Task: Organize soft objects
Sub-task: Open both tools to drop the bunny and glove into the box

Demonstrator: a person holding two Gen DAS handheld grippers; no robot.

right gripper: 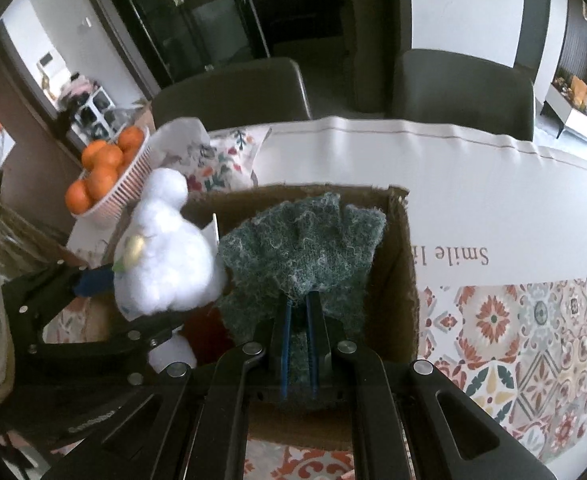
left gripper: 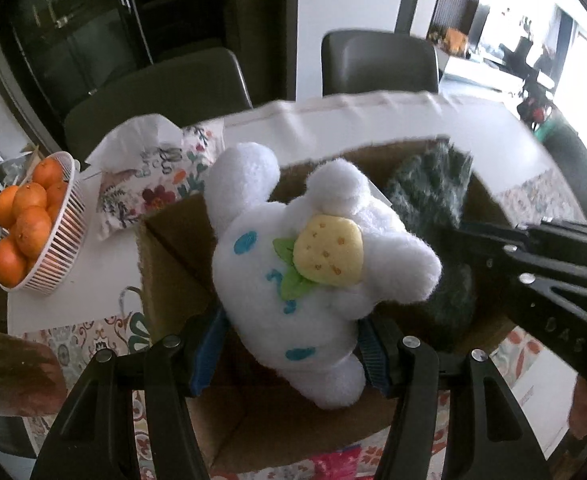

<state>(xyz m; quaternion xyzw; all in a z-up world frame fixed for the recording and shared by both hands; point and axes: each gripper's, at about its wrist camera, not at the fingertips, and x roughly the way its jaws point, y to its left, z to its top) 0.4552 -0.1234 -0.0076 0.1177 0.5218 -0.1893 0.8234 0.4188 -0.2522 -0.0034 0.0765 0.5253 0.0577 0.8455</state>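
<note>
Over the open cardboard box [left gripper: 173, 272] on the counter [right gripper: 473, 208], both soft things hang at once. The left gripper [left gripper: 293, 348] is clamped on the lower body of the white plush toy [left gripper: 313, 264]; the right gripper [right gripper: 298, 320] is pinched together on the cuff of the green knit glove [right gripper: 305, 240]. The two loads touch, so the likely trouble is crowding: one gripper may knock the other, or the plush, being bulky, may catch on the box wall and roll out onto the counter. The glove's fuzz could snag the pads on release. The left view shows the plush's yellow strawberry [left gripper: 329, 252] and face; the right view alone shows the glove's spread fingers and the printed cloth.
</note>
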